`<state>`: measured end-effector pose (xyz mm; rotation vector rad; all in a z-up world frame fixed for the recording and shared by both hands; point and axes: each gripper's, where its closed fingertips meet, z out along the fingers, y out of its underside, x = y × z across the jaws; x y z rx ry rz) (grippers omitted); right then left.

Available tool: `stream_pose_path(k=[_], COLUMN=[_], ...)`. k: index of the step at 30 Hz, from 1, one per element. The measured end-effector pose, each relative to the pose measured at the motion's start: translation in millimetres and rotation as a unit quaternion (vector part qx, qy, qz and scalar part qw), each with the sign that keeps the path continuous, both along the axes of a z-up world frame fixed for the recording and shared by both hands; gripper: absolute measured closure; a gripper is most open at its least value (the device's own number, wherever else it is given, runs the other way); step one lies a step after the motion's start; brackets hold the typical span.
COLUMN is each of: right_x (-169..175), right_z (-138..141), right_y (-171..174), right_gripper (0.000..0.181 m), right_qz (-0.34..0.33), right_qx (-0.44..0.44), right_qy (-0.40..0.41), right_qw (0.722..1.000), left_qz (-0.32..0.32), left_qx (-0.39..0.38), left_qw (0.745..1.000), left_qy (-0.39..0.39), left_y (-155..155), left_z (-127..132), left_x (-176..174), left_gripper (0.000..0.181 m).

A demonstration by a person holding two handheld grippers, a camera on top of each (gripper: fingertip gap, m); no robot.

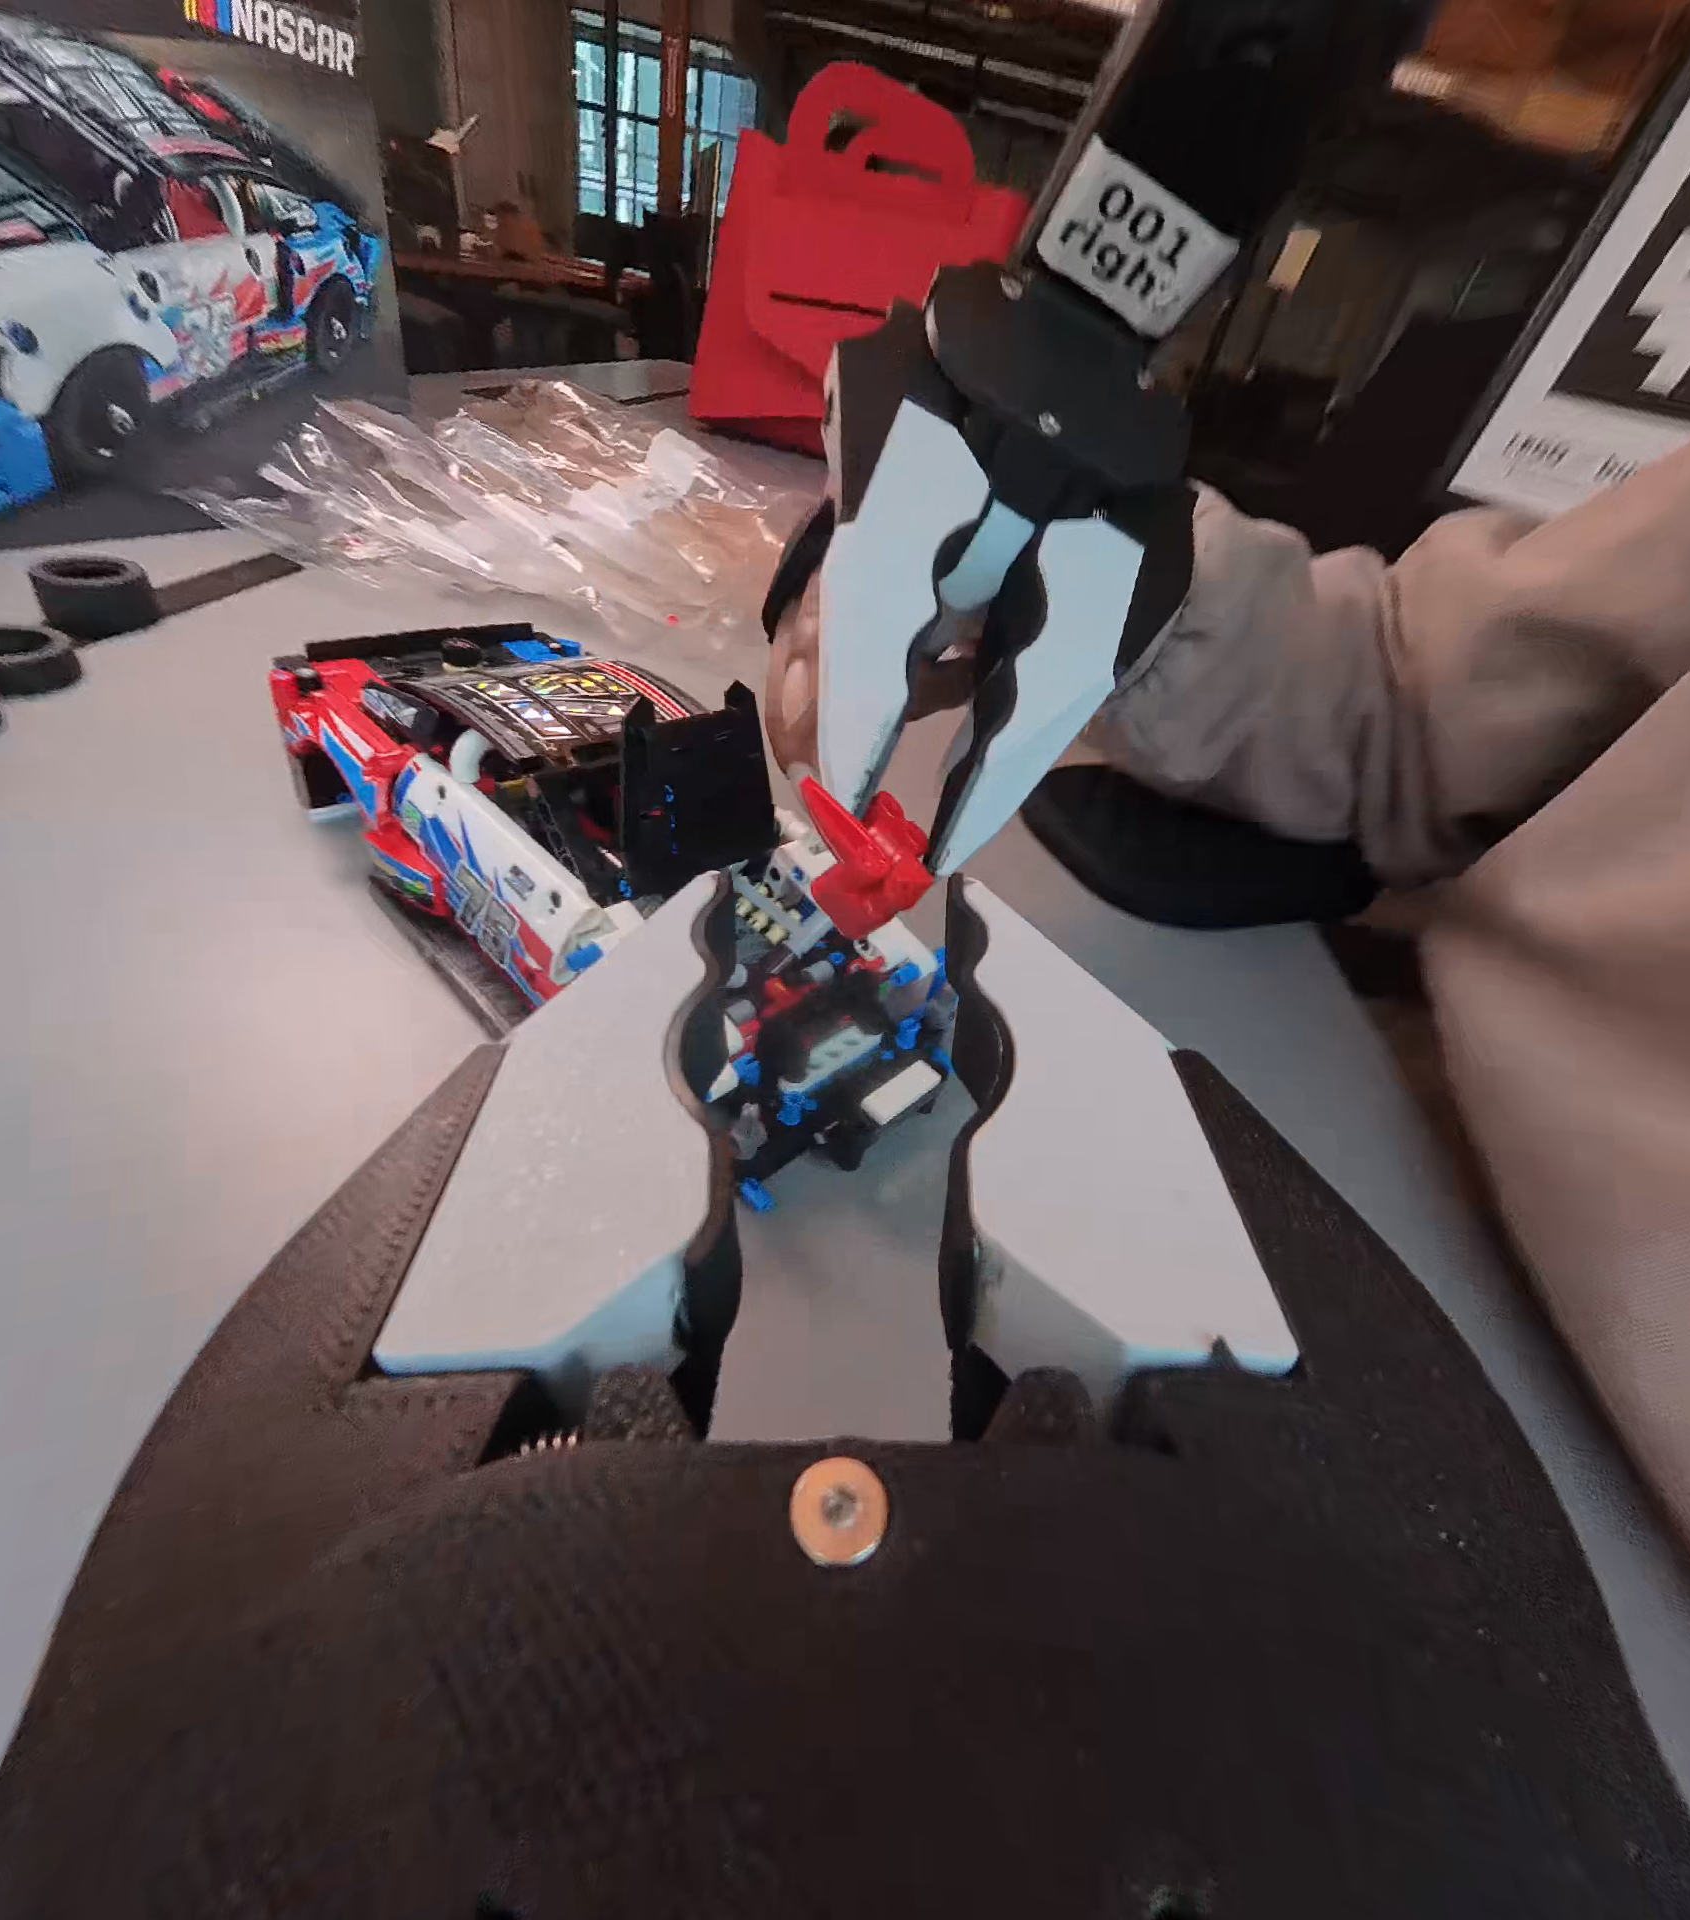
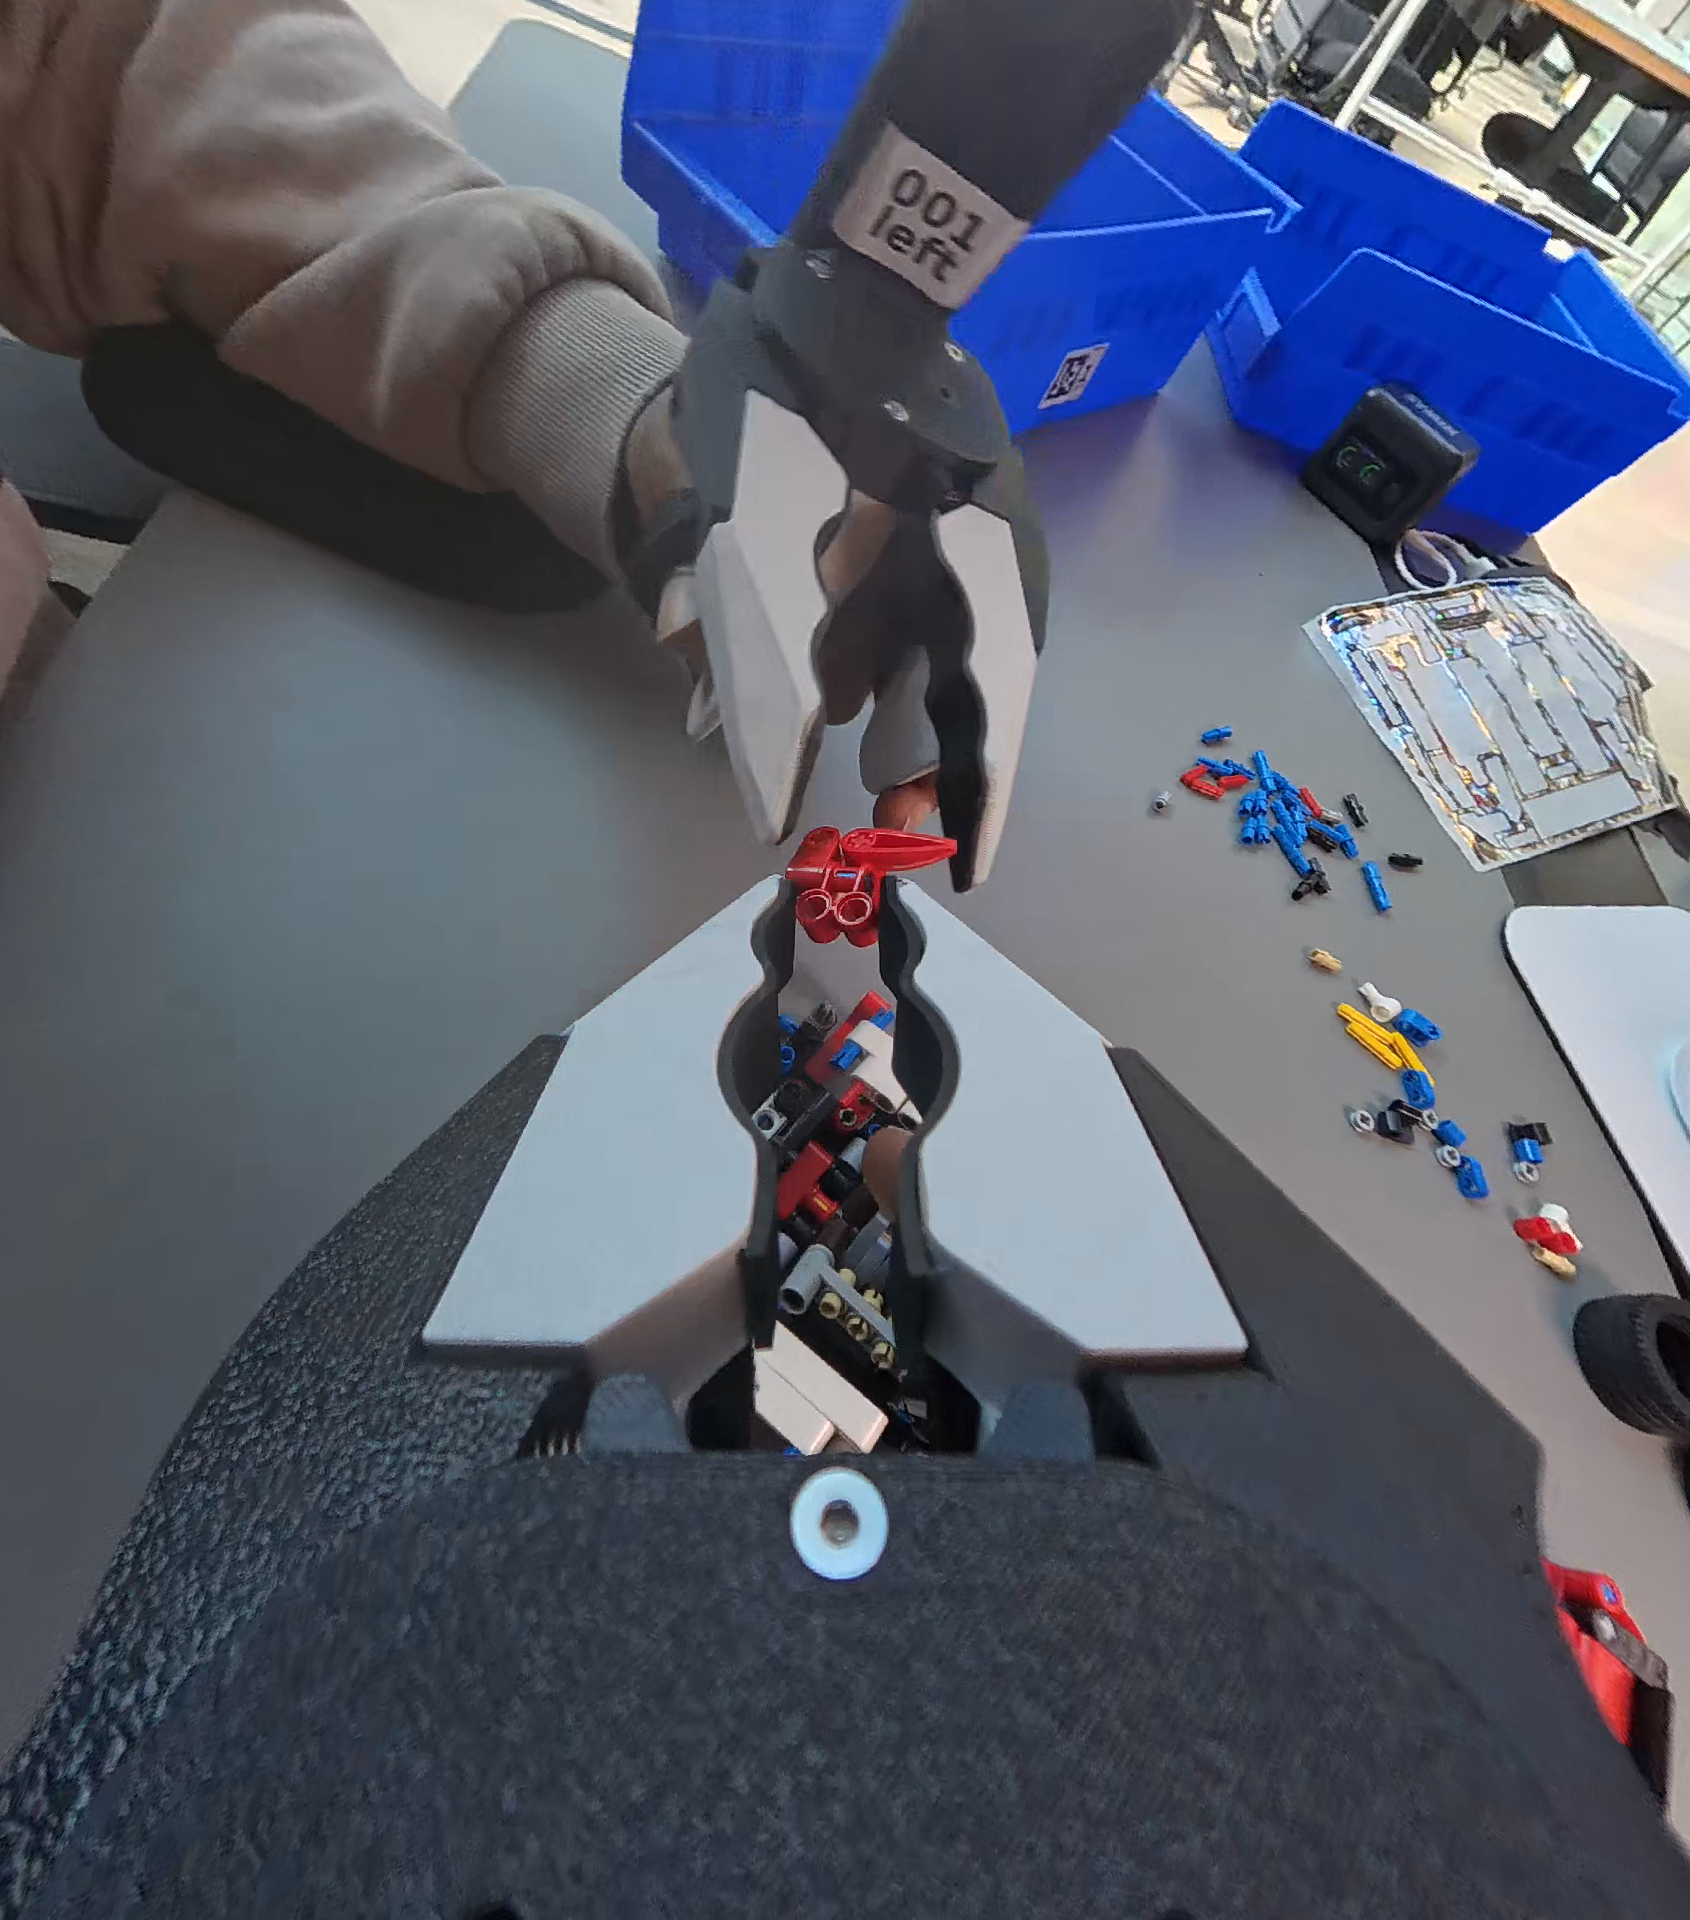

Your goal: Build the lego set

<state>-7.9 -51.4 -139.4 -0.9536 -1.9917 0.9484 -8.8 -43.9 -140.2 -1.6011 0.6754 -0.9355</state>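
Observation:
A partly built red, white and blue Lego car lies on the grey table. My right gripper is shut on a small red Lego piece and holds it just above the car's open front end. In the left wrist view the right gripper comes down from above with the red piece. My left gripper is open and empty, its fingers either side of the car's front. It faces the right gripper, with its tips close to the red piece.
Black tyres, clear plastic bags, the set's box and a red bag lie beyond the car. Loose small pieces, a sticker sheet, more tyres and blue bins are on the right. Less than 4 cm separates the two grippers' tips.

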Motion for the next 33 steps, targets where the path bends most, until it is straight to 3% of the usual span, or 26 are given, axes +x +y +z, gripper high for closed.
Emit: stream_pose_path(k=[5,9,24,33], right_x=[3,3,-4,-5], right_z=[-2,-7,-19,-20], right_y=[-10,-9,9,10], right_gripper=[0.169,0.169,0.169,0.169], right_qz=[0.045,0.056,-0.002,-0.008], right_qx=[0.008,0.015,0.026,0.028], right_qy=[-0.004,-0.014,-0.017,-0.013], right_qw=[0.999,0.998,1.000,1.000], left_qz=[-0.055,-0.070,-0.018,-0.023], left_qx=[-0.096,-0.111,-0.127,-0.147], left_qw=[0.989,0.988,0.990,0.986], left_qy=[-0.099,-0.081,-0.062,-0.077], left_y=[-5,-9,6,6], left_z=[4,-4,-16,-18], left_x=[2,8,-2,-2], left_gripper=[0.148,0.168,0.173,0.173])
